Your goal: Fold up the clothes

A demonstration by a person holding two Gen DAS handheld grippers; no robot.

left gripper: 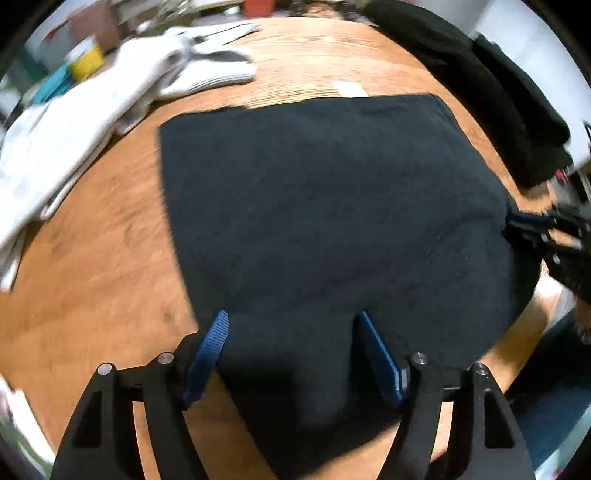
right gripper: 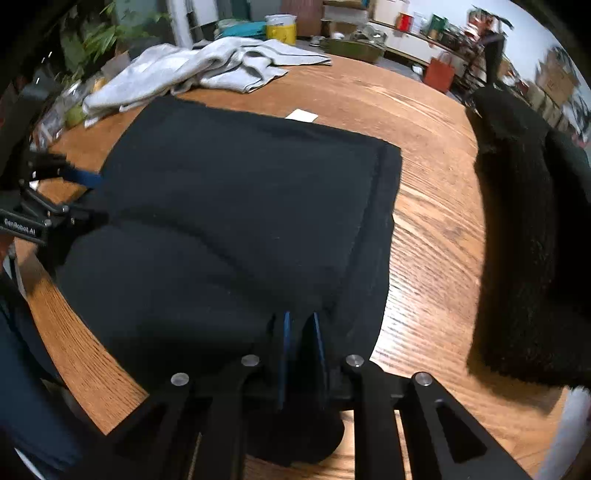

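Black garment (left gripper: pixel 332 206): dark cloth, folded into a rough rectangle, lying on the wooden table (left gripper: pixel 92 266); near edge bunched and lifted toward both grippers, far edge flat on the wood with a stitched hem along the right side in the right wrist view

Left gripper (left gripper: pixel 295 354): blue-padded fingers (left gripper: pixel 210 354) well apart, a fold of the black garment lying between them; the view is blurred and contact with the pads cannot be told. In the right wrist view it shows at the garment's left edge (right gripper: pixel 74 177)

Right gripper (right gripper: pixel 301 347): blue pads close together with a pinch of the black garment's near edge clamped between them. In the left wrist view it shows at the garment's right corner (left gripper: pixel 532 221)

White clothes (right gripper: pixel 192 70): a crumpled pale heap at the far left of the table, just beyond the black garment, apart from it

Dark pile (right gripper: pixel 524 240): more black fabric along the right side of the table, well apart from the garment, bare wood between them

White slip (right gripper: pixel 302 115): small flat rectangle on the table, just past the garment's far edge

Yellow tub (right gripper: pixel 281 30): beyond the table's far edge, behind the white clothes, among shelf clutter too small to tell
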